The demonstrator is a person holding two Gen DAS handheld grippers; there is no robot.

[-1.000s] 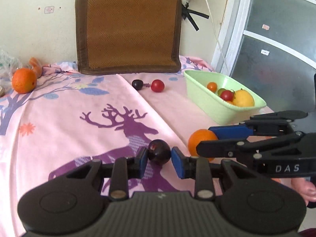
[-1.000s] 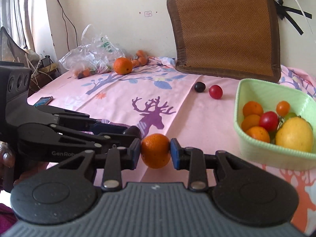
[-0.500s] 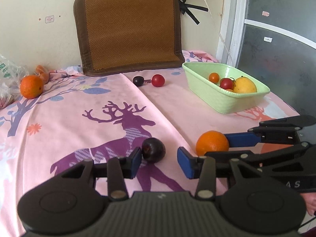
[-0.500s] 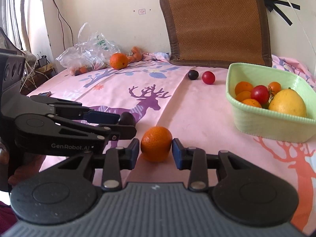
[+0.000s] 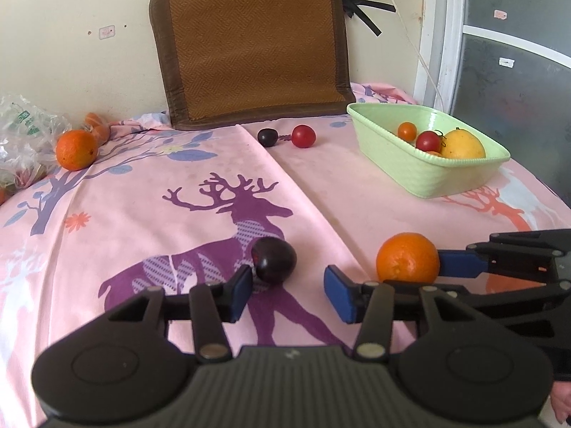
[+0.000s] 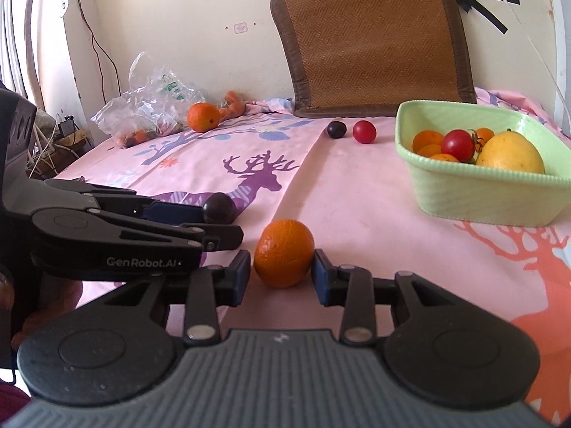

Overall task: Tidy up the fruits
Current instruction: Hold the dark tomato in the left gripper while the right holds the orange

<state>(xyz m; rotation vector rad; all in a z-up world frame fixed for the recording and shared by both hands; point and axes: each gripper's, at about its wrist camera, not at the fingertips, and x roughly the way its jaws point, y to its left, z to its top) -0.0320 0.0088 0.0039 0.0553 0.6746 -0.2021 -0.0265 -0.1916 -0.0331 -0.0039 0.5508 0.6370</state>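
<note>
A dark plum (image 5: pixel 274 259) lies on the pink deer-print cloth between the pads of my left gripper (image 5: pixel 289 290). Its jaws are opening: the plum rests by the left pad with a wide gap to the right one. Just to the right, an orange (image 6: pixel 284 253) sits on the cloth between the pads of my right gripper (image 6: pixel 281 273), which stand open close beside it without pressing. The green basket (image 6: pixel 481 196) at the right holds tomatoes, small oranges and a yellow fruit. Another plum (image 5: pixel 267 137) and a red tomato (image 5: pixel 303 136) lie near the back.
A second orange (image 5: pixel 76 149) sits at the far left by a crumpled plastic bag (image 6: pixel 150 103) of produce. A brown woven mat (image 5: pixel 253 42) leans on the wall behind. The two grippers are side by side, fingers nearly touching. A door frame bounds the right side.
Both fruits were gripped a second ago; both pairs of jaws have since widened. The plum and the orange now rest on the cloth, and both grippers have tilted down a little.
</note>
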